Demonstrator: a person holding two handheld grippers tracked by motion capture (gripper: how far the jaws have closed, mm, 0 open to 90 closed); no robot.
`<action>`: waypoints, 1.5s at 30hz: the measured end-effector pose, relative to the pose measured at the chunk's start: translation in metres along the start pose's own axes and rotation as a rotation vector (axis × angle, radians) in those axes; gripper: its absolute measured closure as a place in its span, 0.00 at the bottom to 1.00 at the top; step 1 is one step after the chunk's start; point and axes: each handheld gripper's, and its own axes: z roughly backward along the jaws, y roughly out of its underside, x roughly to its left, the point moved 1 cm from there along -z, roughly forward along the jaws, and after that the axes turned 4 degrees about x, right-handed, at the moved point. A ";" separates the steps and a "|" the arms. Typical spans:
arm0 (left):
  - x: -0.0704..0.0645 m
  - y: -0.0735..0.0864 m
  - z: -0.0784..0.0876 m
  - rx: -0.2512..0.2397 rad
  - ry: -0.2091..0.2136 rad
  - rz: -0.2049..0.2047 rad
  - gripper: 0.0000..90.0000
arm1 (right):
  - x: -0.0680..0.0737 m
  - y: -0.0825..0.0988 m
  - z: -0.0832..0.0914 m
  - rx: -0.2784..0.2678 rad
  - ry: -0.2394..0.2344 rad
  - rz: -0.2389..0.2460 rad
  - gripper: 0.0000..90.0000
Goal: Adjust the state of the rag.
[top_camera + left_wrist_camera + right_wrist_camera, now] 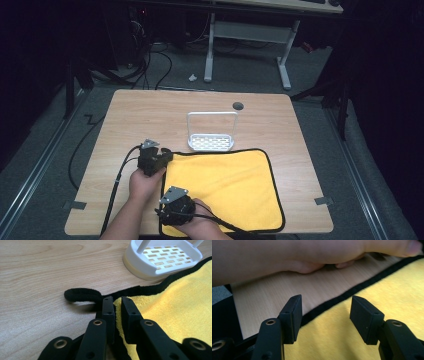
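One yellow cloth (225, 187), one white rack (211, 132), one wooden table (150, 115), two grippers

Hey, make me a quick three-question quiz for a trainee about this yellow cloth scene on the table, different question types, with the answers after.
1. True or false: the left tongs are pinching the black-edged corner of the yellow cloth.
2. Multiple choice: the right tongs are (A) clamped on the cloth, (B) open above the cloth's black edge, (C) holding the white rack.
3. Short answer: what stands at the far edge of the cloth, on the wooden table?

Key
1. True; the cloth corner sits between the nearly closed jaws.
2. B; the jaws stand wide with nothing pressed between them.
3. The white rack with a slotted base and tall handle.
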 end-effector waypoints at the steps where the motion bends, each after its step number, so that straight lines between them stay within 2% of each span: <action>1: 0.000 0.000 0.000 0.000 -0.001 0.001 0.90 | 0.002 0.000 -0.001 0.006 0.003 0.004 0.50; 3: 0.000 0.000 0.000 0.000 0.000 0.000 0.90 | 0.005 0.000 -0.003 0.015 0.020 0.024 0.53; 6: 0.000 0.000 0.000 -0.002 0.005 0.006 0.90 | 0.005 0.001 -0.002 0.010 0.033 0.028 0.60; 13: 0.001 0.000 0.000 0.000 0.013 0.012 0.90 | 0.001 0.005 0.002 0.007 0.072 0.040 0.86; 15: 0.001 0.000 0.000 0.000 0.016 0.016 0.90 | 0.000 0.005 0.002 0.011 0.072 0.042 0.90; 19: 0.002 0.000 0.000 0.003 0.022 0.020 0.90 | -0.002 0.004 0.007 -0.001 0.068 0.050 0.91; 21: 0.004 -0.001 0.002 0.004 0.045 0.032 0.90 | -0.001 0.004 0.012 -0.017 0.073 0.053 0.92; 22: 0.006 -0.001 0.003 0.002 0.064 0.050 0.90 | -0.001 0.003 0.016 -0.023 0.075 0.056 0.92; 26: 0.008 0.000 0.007 -0.033 0.094 0.116 0.91 | -0.002 0.001 0.028 -0.067 0.080 0.065 0.92; 30: 0.002 -0.001 0.011 -0.075 0.096 0.119 0.92 | -0.002 -0.004 0.037 -0.105 0.089 0.060 0.92; 32: 0.002 -0.001 0.015 -0.096 0.100 0.137 0.92 | 0.000 -0.006 0.039 -0.113 0.097 0.063 0.92; 34: 0.006 0.000 0.020 -0.089 0.084 0.140 0.92 | 0.002 -0.009 0.039 -0.117 0.092 0.063 0.92; 38: 0.021 0.006 0.034 -0.085 0.052 0.156 0.92 | 0.011 -0.021 0.035 -0.133 0.085 0.082 0.92; 45: 0.049 0.012 0.079 -0.126 -0.009 0.180 0.92 | 0.038 -0.052 0.018 -0.164 0.043 0.124 0.92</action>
